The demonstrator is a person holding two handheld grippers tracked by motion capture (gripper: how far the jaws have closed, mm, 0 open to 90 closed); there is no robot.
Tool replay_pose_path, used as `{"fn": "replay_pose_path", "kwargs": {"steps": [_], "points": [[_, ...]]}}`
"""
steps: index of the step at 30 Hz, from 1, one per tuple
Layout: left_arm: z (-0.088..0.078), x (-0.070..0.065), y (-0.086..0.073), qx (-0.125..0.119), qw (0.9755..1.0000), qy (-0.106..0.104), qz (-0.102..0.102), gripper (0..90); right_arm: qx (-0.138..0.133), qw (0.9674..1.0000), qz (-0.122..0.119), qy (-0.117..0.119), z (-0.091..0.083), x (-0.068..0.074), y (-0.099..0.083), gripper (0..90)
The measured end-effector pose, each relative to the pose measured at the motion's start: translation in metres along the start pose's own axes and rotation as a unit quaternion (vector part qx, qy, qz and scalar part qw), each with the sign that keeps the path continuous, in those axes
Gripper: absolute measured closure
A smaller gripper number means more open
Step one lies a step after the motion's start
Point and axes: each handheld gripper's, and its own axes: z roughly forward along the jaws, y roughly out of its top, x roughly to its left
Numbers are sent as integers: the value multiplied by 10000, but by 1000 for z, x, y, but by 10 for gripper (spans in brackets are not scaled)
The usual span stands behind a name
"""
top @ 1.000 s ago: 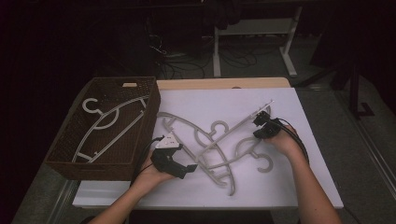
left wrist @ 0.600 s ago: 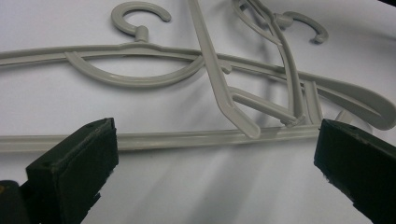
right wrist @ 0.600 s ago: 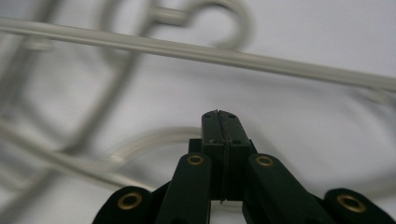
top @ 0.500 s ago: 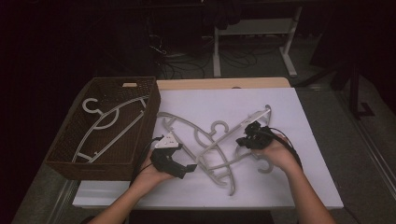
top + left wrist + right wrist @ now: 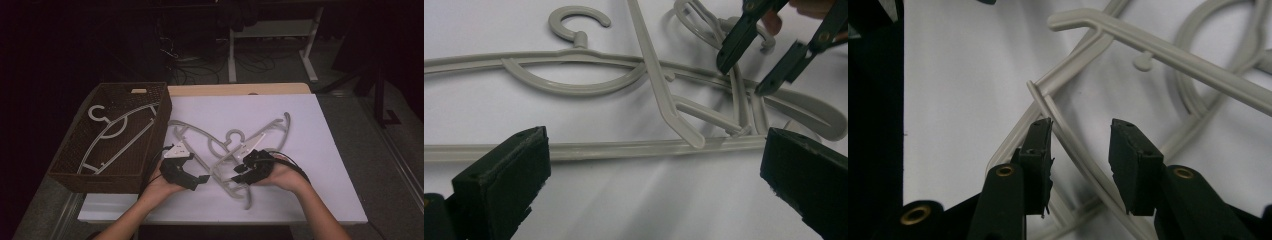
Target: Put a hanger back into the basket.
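Observation:
Several grey plastic hangers lie tangled on the white sheet. My left gripper rests at the pile's left edge, open wide. In the left gripper view, a long hanger bar runs across just beyond the left gripper. My right gripper sits over the tangle's near side. Its jaws have just been opening. In the right gripper view, a thin hanger arm passes between the jaws of the right gripper, and the pads stand off it. The left gripper view shows the right gripper farther off.
A brown wicker basket stands at the table's left with one grey hanger lying in it. The white sheet is bare to the right of my hands. Dark floor, cables and a table frame lie beyond the far edge.
My right hand has come left and nearer, from the far right hanger end to the tangle's near side. Its jaws have gone from shut to parted. The left hand has stayed put.

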Motion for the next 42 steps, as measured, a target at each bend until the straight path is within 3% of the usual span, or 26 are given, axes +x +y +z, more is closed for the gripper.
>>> {"fn": "replay_pose_path", "kwargs": {"steps": [4, 12, 21, 27, 30, 36, 42], "points": [[-1, 0, 0, -3, 10000, 10, -5, 0, 214, 9996, -168, 26, 12, -1, 3, 623], [-1, 1, 0, -4, 10000, 10, -12, 0, 320, 9989, -349, 26, 16, -3, 5, 650], [-1, 1, 0, -18, 10000, 16, -35, 0, 328, 9988, -336, -118, 18, -12, 17, 802], [-1, 2, -1, -30, 10000, 15, -47, 0, 193, 9996, -85, -212, 19, -25, 29, 812], [-1, 1, 0, -30, 10000, 6, -47, 0, 114, 9992, 56, -372, 18, -35, 39, 812], [0, 1, -1, -12, 10000, -26, -40, 0, -96, 9969, 463, -624, 21, -66, 64, 810], [0, 0, -1, -4, 10000, -50, -34, 0, -151, 9917, 954, -843, 30, -106, 80, 808]]}}
